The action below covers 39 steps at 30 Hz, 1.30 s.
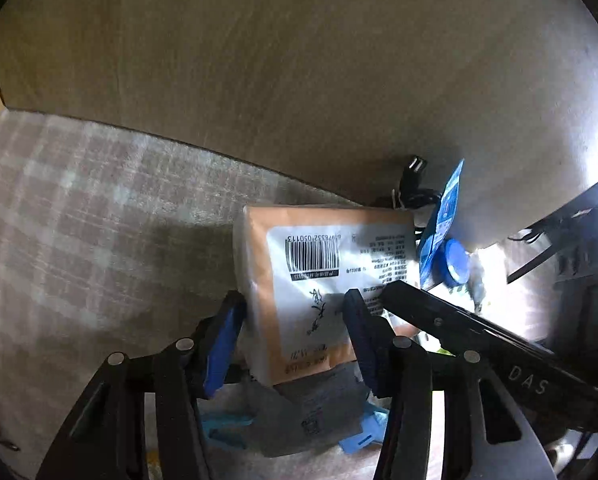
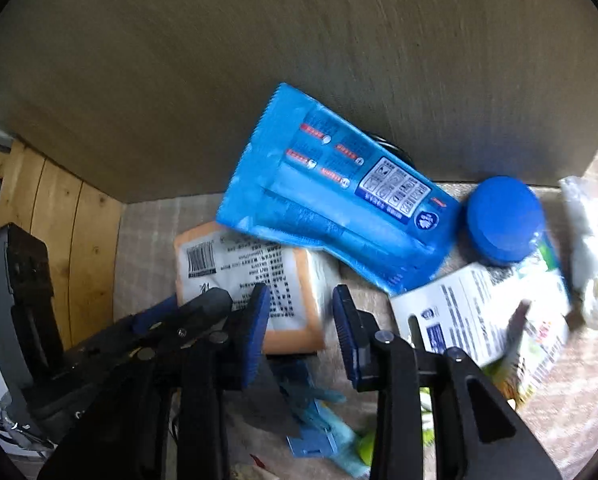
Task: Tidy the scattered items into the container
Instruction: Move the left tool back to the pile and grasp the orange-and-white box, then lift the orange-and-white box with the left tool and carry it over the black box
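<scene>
An orange tissue pack with a white barcode label lies inside the grey fabric container. My left gripper stands around its near end with fingers spread; whether the pads touch it I cannot tell. The pack also shows in the right wrist view. My right gripper is open and empty just above the pack's right edge. A blue wipes pouch leans on the container's back wall. A blue round lid and a white carton lie to its right.
A black cable plug sits behind the pack. A grey packet and blue plastic pieces lie under the grippers. A white crumpled bag is at far right. Wooden slats stand at left.
</scene>
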### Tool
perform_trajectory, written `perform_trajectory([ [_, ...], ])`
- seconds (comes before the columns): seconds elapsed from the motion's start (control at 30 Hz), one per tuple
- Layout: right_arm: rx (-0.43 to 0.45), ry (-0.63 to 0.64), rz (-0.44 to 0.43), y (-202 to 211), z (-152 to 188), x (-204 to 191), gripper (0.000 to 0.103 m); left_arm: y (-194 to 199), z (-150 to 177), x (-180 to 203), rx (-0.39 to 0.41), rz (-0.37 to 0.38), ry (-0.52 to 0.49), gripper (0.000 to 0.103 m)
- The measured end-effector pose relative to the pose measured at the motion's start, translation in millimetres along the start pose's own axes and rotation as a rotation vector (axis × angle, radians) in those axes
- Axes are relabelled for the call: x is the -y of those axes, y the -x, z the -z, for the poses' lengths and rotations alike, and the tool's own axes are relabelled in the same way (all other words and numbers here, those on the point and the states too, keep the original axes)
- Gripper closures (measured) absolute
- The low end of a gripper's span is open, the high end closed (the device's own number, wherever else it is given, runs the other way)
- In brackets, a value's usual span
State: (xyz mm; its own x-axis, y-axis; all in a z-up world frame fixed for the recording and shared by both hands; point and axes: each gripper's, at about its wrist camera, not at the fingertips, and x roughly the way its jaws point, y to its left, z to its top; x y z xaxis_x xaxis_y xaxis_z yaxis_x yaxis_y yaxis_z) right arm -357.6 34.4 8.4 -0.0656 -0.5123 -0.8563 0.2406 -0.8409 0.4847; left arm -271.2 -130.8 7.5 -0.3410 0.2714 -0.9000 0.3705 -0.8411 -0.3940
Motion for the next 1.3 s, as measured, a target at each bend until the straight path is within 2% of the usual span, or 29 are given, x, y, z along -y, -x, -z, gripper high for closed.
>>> perform_trajectory([
  [0.13, 0.011, -0.008, 0.001, -0.8, 2.1, 0.7, 0.069, 0.3, 15.2, 4.1, 0.019, 0.000, -0.016, 0.056],
  [0.27, 0.011, -0.017, 0.011, 5.2, 14.4, 6.6, 0.069, -0.3, 41.6, 14.0, 0.005, 0.011, -0.050, 0.056],
  [0.43, 0.010, -0.046, 0.029, 25.6, 50.7, 23.2, 0.069, 0.3, 81.6, 32.5, -0.027, 0.029, -0.095, 0.056],
  [0.63, 0.054, -0.083, 0.073, 60.6, 106.1, 47.6, 0.069, 2.6, 148.7, 61.7, -0.045, 0.057, -0.163, 0.056],
  [0.73, 0.072, -0.112, 0.086, 76.7, 133.5, 60.2, 0.069, 3.8, 172.4, 74.4, -0.058, 0.071, -0.187, 0.056],
  [0.87, 0.096, -0.132, 0.113, 100.2, 161.3, 72.7, 0.069, 11.2, 182.2, 95.6, -0.076, 0.090, -0.219, 0.057],
  [1.07, 0.156, -0.165, 0.124, 134.8, 188.2, 83.9, 0.069, 33.1, 201.7, 130.8, -0.056, 0.098, -0.270, 0.057],
  [1.3, 0.237, -0.146, 0.116, 207.1, 208.8, 116.0, 0.069, 50.9, 218.7, 200.5, -0.003, 0.114, -0.333, 0.057],
])
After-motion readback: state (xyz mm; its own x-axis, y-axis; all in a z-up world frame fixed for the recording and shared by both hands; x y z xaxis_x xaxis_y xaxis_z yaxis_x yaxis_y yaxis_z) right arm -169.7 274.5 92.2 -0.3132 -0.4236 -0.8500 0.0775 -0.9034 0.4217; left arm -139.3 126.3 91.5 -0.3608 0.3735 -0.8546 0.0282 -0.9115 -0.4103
